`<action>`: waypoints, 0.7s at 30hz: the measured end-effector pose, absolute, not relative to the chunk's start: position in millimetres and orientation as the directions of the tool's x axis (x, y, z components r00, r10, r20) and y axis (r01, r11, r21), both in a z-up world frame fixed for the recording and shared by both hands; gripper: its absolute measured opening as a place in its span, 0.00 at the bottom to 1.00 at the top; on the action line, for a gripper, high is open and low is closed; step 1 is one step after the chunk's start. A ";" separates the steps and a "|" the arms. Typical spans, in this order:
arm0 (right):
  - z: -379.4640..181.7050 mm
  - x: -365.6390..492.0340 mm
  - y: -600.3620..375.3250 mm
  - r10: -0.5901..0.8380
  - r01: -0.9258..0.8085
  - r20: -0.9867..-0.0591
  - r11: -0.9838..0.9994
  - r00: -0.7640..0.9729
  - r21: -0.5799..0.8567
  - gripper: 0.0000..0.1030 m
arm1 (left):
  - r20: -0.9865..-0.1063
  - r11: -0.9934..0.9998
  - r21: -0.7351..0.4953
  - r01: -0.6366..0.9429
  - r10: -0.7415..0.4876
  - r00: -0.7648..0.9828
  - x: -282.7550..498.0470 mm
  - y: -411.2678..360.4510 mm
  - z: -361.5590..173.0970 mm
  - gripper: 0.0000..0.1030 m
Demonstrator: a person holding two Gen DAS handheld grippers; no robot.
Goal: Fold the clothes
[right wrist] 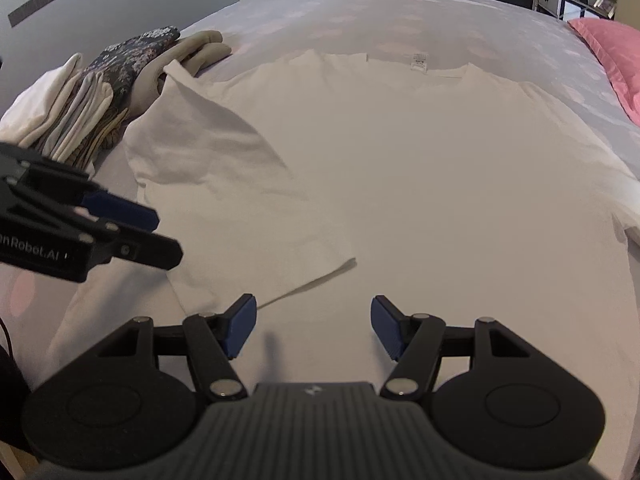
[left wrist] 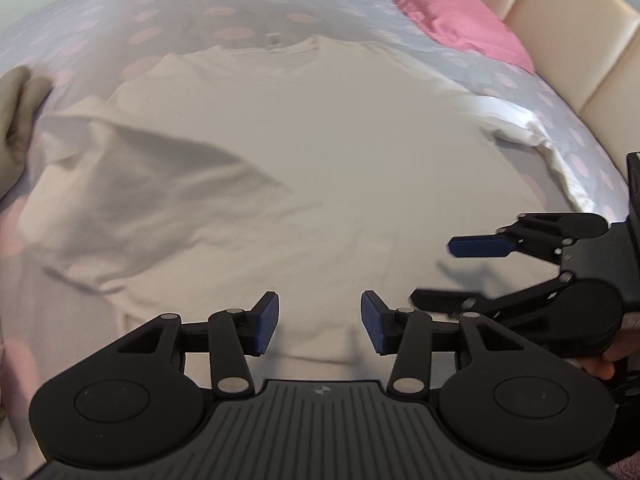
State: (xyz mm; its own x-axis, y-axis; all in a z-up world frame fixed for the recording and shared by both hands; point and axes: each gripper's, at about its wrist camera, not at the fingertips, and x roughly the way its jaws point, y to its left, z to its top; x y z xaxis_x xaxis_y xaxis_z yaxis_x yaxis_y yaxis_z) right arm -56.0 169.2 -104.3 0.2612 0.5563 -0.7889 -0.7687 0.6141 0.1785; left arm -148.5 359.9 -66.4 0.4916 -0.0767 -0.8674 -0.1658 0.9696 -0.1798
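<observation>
Right wrist view shows a white T-shirt (right wrist: 400, 184) spread flat on the bed (right wrist: 320, 12), collar and label at the far end, its hem just under both sets of jaws. One sleeve is already folded in over the body, ahead and to the left of the right gripper (right wrist: 312, 328). That gripper's jaws stand open and empty above the cloth. The left gripper (left wrist: 318, 324) is likewise open with nothing between its pads. To fold well, I judge each should pinch a hem corner through both layers, lift evenly and carry it toward the collar. The cotton looks thin, smooth and slightly creased.
</observation>
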 end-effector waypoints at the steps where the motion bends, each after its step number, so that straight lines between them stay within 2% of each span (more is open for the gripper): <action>1: -104.9 -49.5 170.6 0.564 -0.750 -0.785 0.628 0.256 0.207 0.64 | -0.872 0.967 -0.173 -0.185 -0.063 0.486 -151.3 365.0 -68.3 0.42; 4: -108.4 -30.1 174.3 0.582 -0.681 -0.776 0.673 0.245 0.290 0.61 | -0.882 0.961 -0.145 -0.236 -0.018 0.470 -158.6 379.7 -73.3 0.42; 6: -113.7 -20.5 178.2 0.576 -0.642 -0.783 0.697 0.233 0.321 0.51 | -0.888 0.956 -0.128 -0.265 0.008 0.459 -163.8 388.8 -76.0 0.42; 10: -128.9 -11.0 188.8 0.559 -0.584 -0.802 0.730 0.212 0.354 0.38 | -0.897 0.940 -0.116 -0.320 0.040 0.440 -174.5 406.6 -81.3 0.42; 12: -128.5 -12.1 191.8 0.567 -0.581 -0.791 0.732 0.230 0.355 0.06 | -0.900 0.933 -0.110 -0.342 0.052 0.432 -178.0 413.1 -83.1 0.42; 16: -110.0 -15.6 195.6 0.589 -0.589 -0.765 0.725 0.263 0.356 0.04 | -0.908 0.921 -0.098 -0.378 0.073 0.413 -185.0 423.0 -85.1 0.42; 21: -60.1 -6.6 199.4 0.657 -0.628 -0.703 0.674 0.270 0.389 0.03 | -0.914 0.918 -0.093 -0.385 0.075 0.400 -190.7 426.4 -88.0 0.42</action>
State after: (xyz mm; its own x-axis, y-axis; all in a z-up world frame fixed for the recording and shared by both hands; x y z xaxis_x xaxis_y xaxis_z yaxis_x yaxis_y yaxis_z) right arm -6.6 199.4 -60.1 0.2700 0.6574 -0.7035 -0.6282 0.6739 0.3887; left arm -190.7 426.4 -88.0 0.3998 0.0753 -0.9135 -0.3845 0.9185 -0.0926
